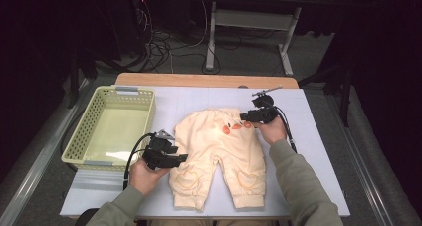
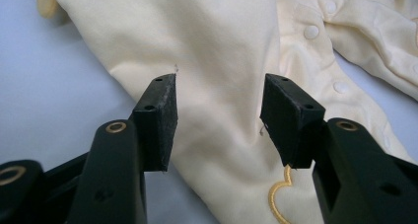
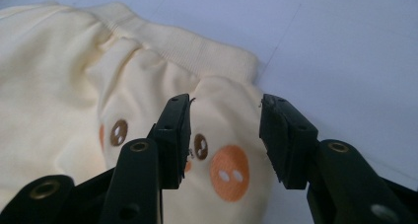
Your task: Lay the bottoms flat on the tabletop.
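Cream baby trousers (image 1: 219,151) with an orange duck face lie flat on the white table, waistband far, legs toward me. My left gripper (image 1: 183,159) sits at the left leg's outer edge, open. In the left gripper view its jaws stand apart over the cream leg cloth (image 2: 222,86), pads (image 2: 160,115) clear of it. My right gripper (image 1: 244,117) is at the waist's right side by the duck face, open. In the right gripper view the duck's eyes and orange beak (image 3: 229,172) lie between and below the spread jaws, and the ribbed waistband (image 3: 187,46) runs beyond.
A pale green mesh basket (image 1: 89,121) stands at the table's left. The table's right part (image 1: 308,146) is bare white surface. Cables and a desk frame (image 1: 249,32) lie on the floor beyond the far edge.
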A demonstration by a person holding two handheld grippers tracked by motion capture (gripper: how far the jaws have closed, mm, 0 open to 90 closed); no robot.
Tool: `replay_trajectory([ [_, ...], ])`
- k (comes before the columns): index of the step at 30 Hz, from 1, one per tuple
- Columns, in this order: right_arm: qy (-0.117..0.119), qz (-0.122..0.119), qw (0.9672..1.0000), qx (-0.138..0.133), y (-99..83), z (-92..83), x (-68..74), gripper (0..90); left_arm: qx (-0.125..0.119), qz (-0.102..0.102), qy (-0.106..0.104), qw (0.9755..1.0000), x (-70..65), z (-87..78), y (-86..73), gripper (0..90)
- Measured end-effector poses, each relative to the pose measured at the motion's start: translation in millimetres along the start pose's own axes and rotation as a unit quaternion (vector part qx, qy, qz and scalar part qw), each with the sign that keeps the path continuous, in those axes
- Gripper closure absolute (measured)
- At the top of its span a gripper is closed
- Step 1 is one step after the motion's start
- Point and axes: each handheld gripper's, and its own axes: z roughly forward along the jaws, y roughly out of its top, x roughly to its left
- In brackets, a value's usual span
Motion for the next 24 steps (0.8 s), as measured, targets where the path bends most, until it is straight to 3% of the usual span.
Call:
replay_trajectory([
  [3,-0.004,0.011,0.9999,0.006,8.1,9.8,-3.7,53.6,0.001,-0.003,0.001,1.0,1.2,1.2,-0.2,46.8],
  [8,-0.015,0.009,0.9995,0.027,23.9,29.8,-6.2,50.7,0.004,-0.004,0.0,1.0,1.8,3.0,0.0,46.8],
  [18,-0.036,0.02,0.9983,0.04,48.9,53.8,-11.4,48.1,0.009,-0.002,-0.005,0.9999,0.3,5.7,0.2,46.8],
  [19,-0.038,0.022,0.9982,0.041,50.7,57.0,-12.0,49.2,0.01,0.0,-0.005,0.9999,-0.1,5.8,0.3,46.8],
  [24,-0.044,0.032,0.9965,0.063,56.6,72.5,-14.1,76.4,0.012,0.002,-0.005,0.9999,-1.0,6.4,0.3,46.8],
])
